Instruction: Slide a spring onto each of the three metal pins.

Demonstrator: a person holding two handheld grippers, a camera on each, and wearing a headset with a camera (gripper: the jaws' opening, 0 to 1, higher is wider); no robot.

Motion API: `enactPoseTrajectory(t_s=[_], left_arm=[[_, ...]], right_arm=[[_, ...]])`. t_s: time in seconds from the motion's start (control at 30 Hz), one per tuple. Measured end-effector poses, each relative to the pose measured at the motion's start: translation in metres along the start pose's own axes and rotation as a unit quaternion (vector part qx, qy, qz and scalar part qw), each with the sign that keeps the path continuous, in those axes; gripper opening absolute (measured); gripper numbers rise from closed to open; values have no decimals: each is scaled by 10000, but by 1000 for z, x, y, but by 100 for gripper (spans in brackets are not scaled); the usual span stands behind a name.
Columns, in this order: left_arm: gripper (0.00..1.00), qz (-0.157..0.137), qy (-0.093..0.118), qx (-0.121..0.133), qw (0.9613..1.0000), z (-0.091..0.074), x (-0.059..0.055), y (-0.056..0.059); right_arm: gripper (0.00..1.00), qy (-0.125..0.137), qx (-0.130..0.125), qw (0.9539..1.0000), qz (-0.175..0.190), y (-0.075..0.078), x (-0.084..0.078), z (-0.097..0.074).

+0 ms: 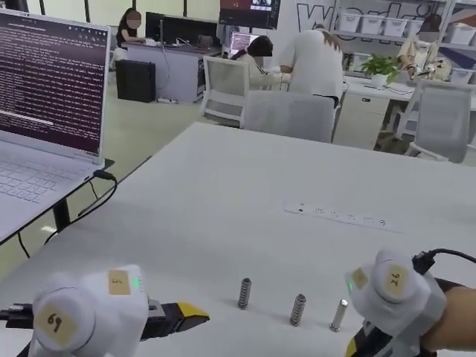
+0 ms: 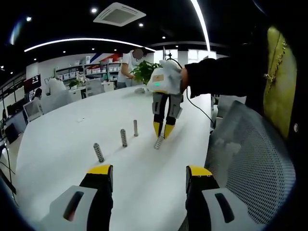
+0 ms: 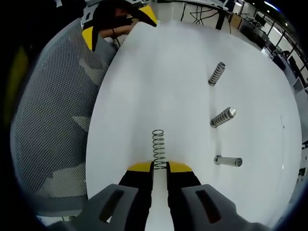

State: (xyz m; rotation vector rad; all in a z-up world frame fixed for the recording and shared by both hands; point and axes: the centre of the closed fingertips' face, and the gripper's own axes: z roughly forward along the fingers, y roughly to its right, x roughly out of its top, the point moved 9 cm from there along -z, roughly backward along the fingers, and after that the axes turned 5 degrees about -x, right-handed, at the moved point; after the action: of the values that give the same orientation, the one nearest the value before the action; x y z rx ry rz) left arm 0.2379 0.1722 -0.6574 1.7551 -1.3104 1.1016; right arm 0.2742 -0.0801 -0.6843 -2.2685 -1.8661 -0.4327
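Note:
Three metal pins stand in a row on the white table [image 1: 245,193]. Springs sit on the left pin [image 1: 245,293] and the middle pin [image 1: 298,309]; the right pin [image 1: 339,314] is bare. In the right gripper view they are the far sprung pin [image 3: 217,73], the middle sprung pin [image 3: 223,117] and the bare pin [image 3: 228,161]. My right gripper [image 3: 160,167] is shut on a loose spring [image 3: 158,147], which points forward over the table beside the bare pin. The left gripper view shows that spring [image 2: 159,142] hanging from the right gripper [image 2: 162,130]. My left gripper [image 2: 150,173] is open and holds nothing.
An open laptop [image 1: 44,89] stands at the left, its cable trailing off the edge. A white power strip [image 1: 342,217] lies beyond the pins. A grey mesh chair [image 2: 250,159] sits close to the near table edge. People work at desks behind.

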Motion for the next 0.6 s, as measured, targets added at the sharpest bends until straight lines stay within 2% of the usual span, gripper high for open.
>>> enactPoseTrajectory(t_s=[0.17,0.43,0.6], left_arm=[[56,76,-9,-109,9999,4,3,1],[54,145,67,-271,9995,8,8,2],[52,268,36,-371,9989,11,11,4]], right_arm=[[8,139,-29,9999,-16,-6,21,-16],[8,355,-19,9990,-276,-17,54,-36],[8,347,11,9987,-375,-22,68,-41]])
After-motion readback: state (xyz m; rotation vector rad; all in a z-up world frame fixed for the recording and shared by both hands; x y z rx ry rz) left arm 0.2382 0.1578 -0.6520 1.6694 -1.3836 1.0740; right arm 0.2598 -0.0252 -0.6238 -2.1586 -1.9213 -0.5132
